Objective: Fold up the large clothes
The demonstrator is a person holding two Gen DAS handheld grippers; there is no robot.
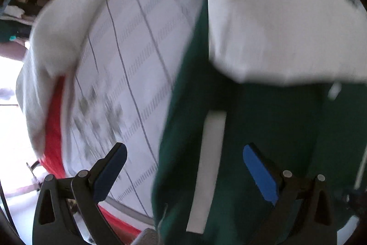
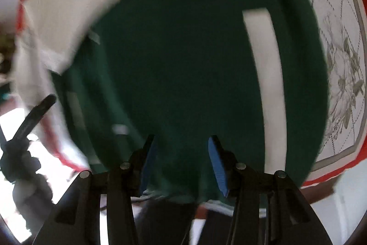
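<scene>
Covering most of both views, a dark green garment (image 2: 183,56) with a white stripe (image 2: 266,75) lies on a white quilted bedcover (image 1: 142,43) printed with grey flowers (image 2: 344,75) and edged in red (image 1: 54,121); white cloth (image 1: 275,22) overlaps the garment beyond the fingertips. The left gripper (image 1: 184,170) has its blue-padded fingers (image 1: 260,172) spread wide, the garment's edge and stripe running between them, nothing pinched. The right gripper (image 2: 182,164) has its fingers (image 2: 218,167) parted, green fabric showing in the gap; contact cannot be told. The left gripper's dark finger (image 2: 36,116) shows left of the right fingers.
</scene>
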